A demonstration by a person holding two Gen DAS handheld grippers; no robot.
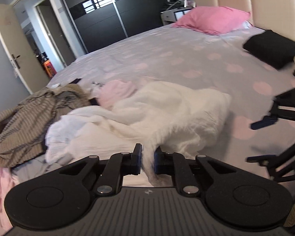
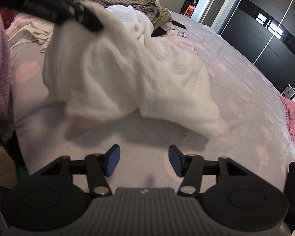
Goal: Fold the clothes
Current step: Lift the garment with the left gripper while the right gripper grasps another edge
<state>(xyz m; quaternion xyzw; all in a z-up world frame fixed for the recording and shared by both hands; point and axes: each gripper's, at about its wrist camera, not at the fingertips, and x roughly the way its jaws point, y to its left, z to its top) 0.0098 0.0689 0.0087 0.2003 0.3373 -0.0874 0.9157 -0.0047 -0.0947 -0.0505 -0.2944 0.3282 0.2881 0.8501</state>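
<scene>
The left tongs (image 1: 147,160) are clamped on an edge of the white garment (image 1: 167,114), close to the near edge of the bed (image 1: 167,59). In the right wrist view this pinched part is lifted, while the rest of the garment still lies crumpled on the dotted bedcover. The right tongs (image 2: 143,161) stand apart with nothing between them, hovering over bare cover just beside the garment's lower hem.

Toward the bed's left side lies a pile of loose clothes with a striped brown garment (image 1: 29,118) on top, and it touches the white one. A folded black garment (image 1: 271,48) rests near the headboard, by the pink pillow (image 1: 212,19).

The risk seems to be in the thin hold: only a small bit of soft cloth is between the left pads, so a strong pull could let it slip out. Also, the far end of the white garment may drag the neighbouring clothes along. If the right tongs take a wrong layer, the garment would spread twisted and fold badly.
</scene>
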